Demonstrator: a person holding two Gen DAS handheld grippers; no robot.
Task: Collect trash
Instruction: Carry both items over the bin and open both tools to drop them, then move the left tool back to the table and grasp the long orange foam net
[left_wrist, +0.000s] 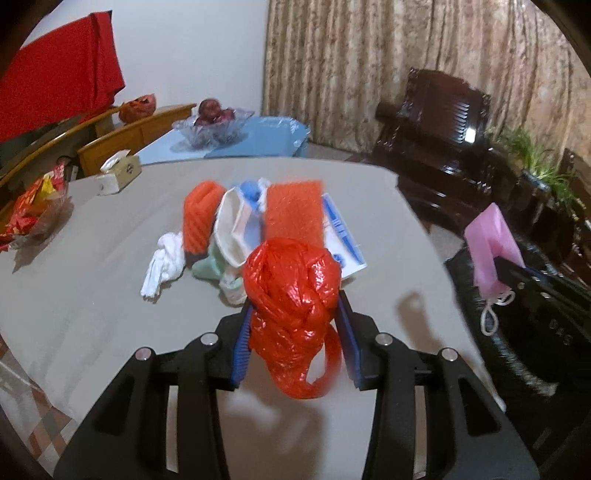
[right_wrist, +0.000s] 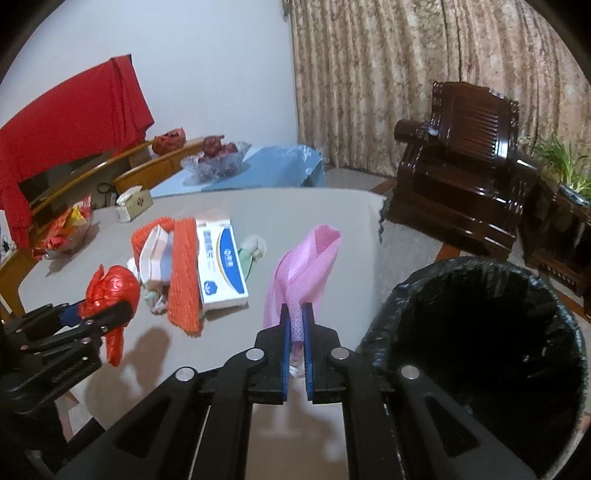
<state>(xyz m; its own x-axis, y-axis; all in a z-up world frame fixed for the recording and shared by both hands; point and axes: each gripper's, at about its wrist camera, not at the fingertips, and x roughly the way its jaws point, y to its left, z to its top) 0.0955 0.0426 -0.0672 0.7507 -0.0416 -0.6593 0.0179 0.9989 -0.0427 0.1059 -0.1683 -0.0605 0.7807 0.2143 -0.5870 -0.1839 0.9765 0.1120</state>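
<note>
My left gripper (left_wrist: 295, 310) is shut on a crumpled red plastic bag (left_wrist: 291, 295), held above the grey table (left_wrist: 92, 295); the right wrist view shows that bag (right_wrist: 110, 291) at the left. My right gripper (right_wrist: 295, 314) is shut on a pink face mask (right_wrist: 306, 266), raised over the table's right side near a bin lined with a black bag (right_wrist: 480, 332). In the left wrist view the mask (left_wrist: 487, 243) hangs at the right above the bin (left_wrist: 517, 350). Behind the red bag lies a pile of trash: orange foam nets (left_wrist: 291, 214), a white and blue box (right_wrist: 221, 266), a white tissue (left_wrist: 162, 266).
A tissue box (left_wrist: 118, 173) and a bowl of red snack packets (left_wrist: 33, 214) stand at the table's far left. Beyond are a glass fruit bowl (left_wrist: 214, 129) on a blue cloth, a dark wooden armchair (right_wrist: 469, 177), curtains and a plant.
</note>
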